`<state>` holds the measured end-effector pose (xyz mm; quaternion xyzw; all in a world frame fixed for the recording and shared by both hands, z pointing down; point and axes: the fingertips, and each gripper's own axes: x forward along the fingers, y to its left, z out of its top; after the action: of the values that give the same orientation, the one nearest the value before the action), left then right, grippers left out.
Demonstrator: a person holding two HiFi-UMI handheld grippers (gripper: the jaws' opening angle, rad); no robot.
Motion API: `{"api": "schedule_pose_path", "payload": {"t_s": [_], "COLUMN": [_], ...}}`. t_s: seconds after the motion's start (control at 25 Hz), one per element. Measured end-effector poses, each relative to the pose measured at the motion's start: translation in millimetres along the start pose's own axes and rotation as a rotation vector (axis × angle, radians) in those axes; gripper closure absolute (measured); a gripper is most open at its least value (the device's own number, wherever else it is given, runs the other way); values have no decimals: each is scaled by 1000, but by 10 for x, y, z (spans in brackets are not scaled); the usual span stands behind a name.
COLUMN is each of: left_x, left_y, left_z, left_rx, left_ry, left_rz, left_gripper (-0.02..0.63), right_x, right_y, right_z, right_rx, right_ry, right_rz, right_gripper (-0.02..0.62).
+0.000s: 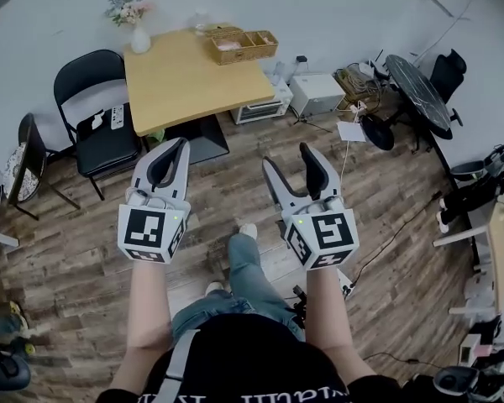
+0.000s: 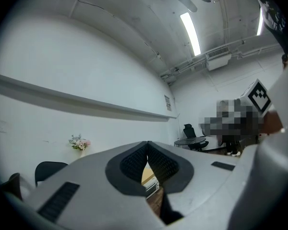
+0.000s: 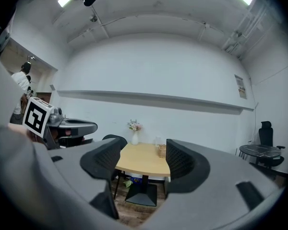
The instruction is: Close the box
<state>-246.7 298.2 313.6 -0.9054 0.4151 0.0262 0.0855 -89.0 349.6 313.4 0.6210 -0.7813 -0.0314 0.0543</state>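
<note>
Currently the box (image 1: pixel 239 47) sits well apart from both tongs, on the far corner of the wooden table (image 1: pixel 193 82), across a stretch of plank floor from the person holding them. It reads as a woven wicker box, low and long, with open compartments showing on top. A rounded woven piece just behind it may be its lid, though it is too small to tell. A vase of flowers (image 1: pixel 139 39) stands at the table's other far corner, clear of the box.

The left gripper (image 1: pixel 178 144) has its jaws pressed together with nothing between them. The right gripper (image 1: pixel 287 156) stands wide, its pads well apart and only the distant table showing in the gap.

Judging by the weave, the box is probably light and fairly stiff, with some give in the walls. Its rough surface should let rubber pads bite without slipping. Being so light, it will likely slide on the smooth tabletop if pushed from one side. One gripper would best steady a side wall or the rim while the other takes the lid by its free edge, pinching thin wicker gently so as not to crush it
</note>
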Motion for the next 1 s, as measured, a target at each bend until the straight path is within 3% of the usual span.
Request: {"api": "schedule_pose_path", "payload": {"t_s": [0.32, 0.64, 1.0], "left_x": [732, 1836, 2922], "left_y": [250, 464, 680], "left_z": [-120, -261, -338], "left_rx": [7, 1, -11], "left_ry": [16, 41, 40], "left_rz": [26, 58, 139], "left_gripper": [594, 594, 594], "right_x": [760, 1594, 2494], "right_y": [-428, -1315, -2110], "right_z": [30, 30, 106], "right_rx": [-10, -15, -32], "right_ry": [-30, -39, -47], "right_rz": [39, 59, 158], "right_gripper": [288, 288, 288]}}
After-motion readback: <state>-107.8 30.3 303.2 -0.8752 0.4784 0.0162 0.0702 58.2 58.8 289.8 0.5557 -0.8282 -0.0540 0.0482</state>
